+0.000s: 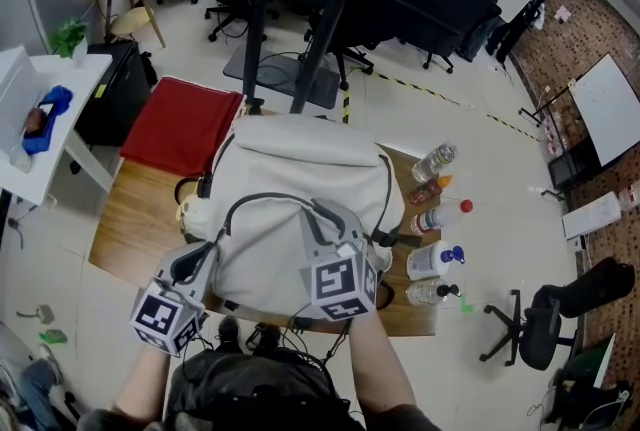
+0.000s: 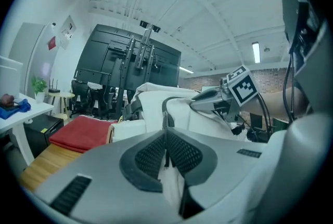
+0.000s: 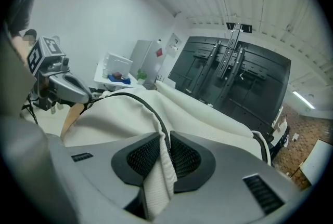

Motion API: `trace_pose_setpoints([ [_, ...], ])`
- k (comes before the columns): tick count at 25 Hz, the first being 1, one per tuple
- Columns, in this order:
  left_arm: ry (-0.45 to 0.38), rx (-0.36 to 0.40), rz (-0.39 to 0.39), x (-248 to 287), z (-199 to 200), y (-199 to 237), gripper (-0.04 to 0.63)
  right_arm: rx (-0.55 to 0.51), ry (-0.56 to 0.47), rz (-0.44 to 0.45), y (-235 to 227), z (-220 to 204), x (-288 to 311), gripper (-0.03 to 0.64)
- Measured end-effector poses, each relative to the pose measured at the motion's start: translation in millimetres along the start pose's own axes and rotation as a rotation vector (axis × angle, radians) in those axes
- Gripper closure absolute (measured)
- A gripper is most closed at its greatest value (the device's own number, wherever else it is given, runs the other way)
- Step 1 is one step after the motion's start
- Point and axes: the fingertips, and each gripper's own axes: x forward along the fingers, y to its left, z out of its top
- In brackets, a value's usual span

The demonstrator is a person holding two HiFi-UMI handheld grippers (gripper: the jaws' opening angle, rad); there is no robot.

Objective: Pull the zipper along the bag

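Head view: a cream fabric bag [image 1: 300, 169] is lying on a wooden table [image 1: 125, 219] and covering most of it. A dark zipper [image 1: 265, 197] is curving over the bag's near top. A flat red cloth [image 1: 185, 124] is lying at the bag's far-left corner. Clear plastic bottles [image 1: 437, 219] are crowding the right edge, just beside the bag. The left gripper [image 1: 195, 261] is sitting at the bag's near-left corner and the right gripper [image 1: 335, 237] at its near top. Their marker cubes are blocking the bag's near edge.

Left gripper view: the mesh-textured pads are clamping a thin fold of the bag right under the zipper line. The bag's bulk is hiding the table beyond.

Right gripper view: the jaws are pinching a thicker ribbed fold of bag fabric right at the zipper. Whether the pull tab is inside is unclear. A black frame [image 3: 234, 77] is standing behind.
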Motion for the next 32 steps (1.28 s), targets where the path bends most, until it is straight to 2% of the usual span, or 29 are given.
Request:
trace_pose_setpoints([
  [2,0.003,0.007,0.005,-3,-7,-5,0.557,0.017,-0.003,-0.004,-2,0,2,0.532],
  [6,-0.006,-0.045,0.008,-10,-10,-7,0.557,0.034,-0.008,0.0,-3,3,5,0.532],
  [10,0.03,-0.036,0.008,-9,-7,-7,0.557,0.025,-0.012,0.003,-2,2,1,0.531],
  [14,0.024,-0.007,0.038,-7,-3,-2,0.554,0.017,-0.018,0.002,0,1,-2,0.529],
  [19,-0.029,0.017,0.094,-9,31,3,0.538,0.015,-0.048,0.01,4,4,-8,0.514],
  [22,-0.061,0.009,0.087,-4,48,5,0.54,0.011,-0.049,0.002,7,5,-12,0.506],
  [26,-0.085,0.04,0.071,8,62,2,0.538,0.016,-0.072,-0.015,8,8,-14,0.486],
  [30,-0.087,0.066,0.048,17,78,-9,0.538,0.065,-0.12,-0.023,7,17,-26,0.454],
  [32,-0.12,0.083,0.043,20,88,-14,0.538,0.107,-0.145,-0.03,3,21,-35,0.454],
])
